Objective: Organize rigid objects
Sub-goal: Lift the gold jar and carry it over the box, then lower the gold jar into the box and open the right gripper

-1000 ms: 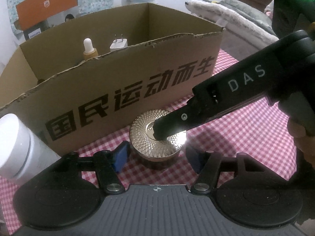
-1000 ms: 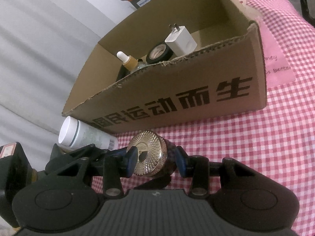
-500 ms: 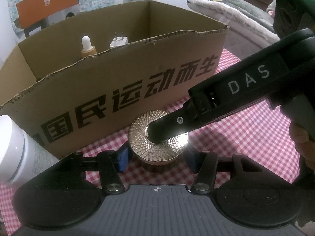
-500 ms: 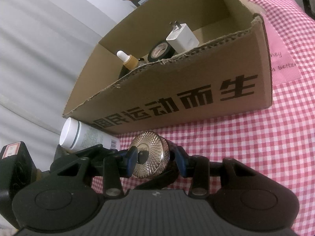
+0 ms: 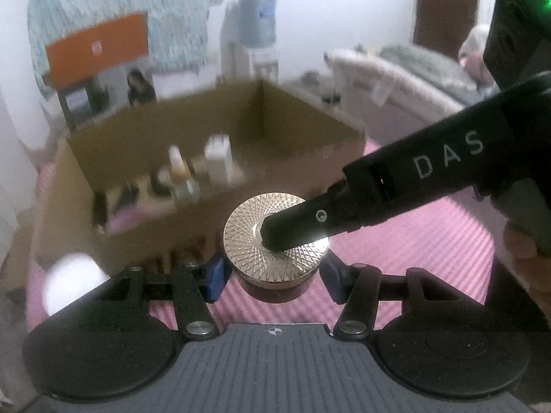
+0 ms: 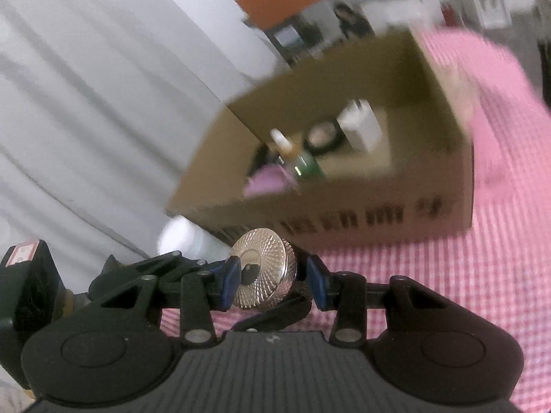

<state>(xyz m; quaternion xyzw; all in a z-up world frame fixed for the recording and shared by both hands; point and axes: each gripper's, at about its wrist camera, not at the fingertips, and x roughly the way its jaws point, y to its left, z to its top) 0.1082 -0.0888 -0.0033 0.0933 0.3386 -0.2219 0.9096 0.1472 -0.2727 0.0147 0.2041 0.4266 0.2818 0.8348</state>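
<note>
Gold-lidded jar (image 5: pixel 275 241) aloft over the pink checked cloth (image 6: pixel 447 275), before the cardboard box (image 6: pixel 344 206); gripped by right gripper (image 6: pixel 272 278) top to bottom, flanked by left gripper (image 5: pixel 272 275), contact unclear.

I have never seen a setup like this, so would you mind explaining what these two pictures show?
There is no robot: a person holds a two-finger tool in each hand, each with a fisheye camera looking along its fingers. One picture is from the left tool, the other from the right tool. Both grip one gold-lidded jar above the pink checked cloth. The right pinches it top and bottom; the left, its jaws just closing, presses its sides. Behind stands an open cardboard box holding small items.
</note>
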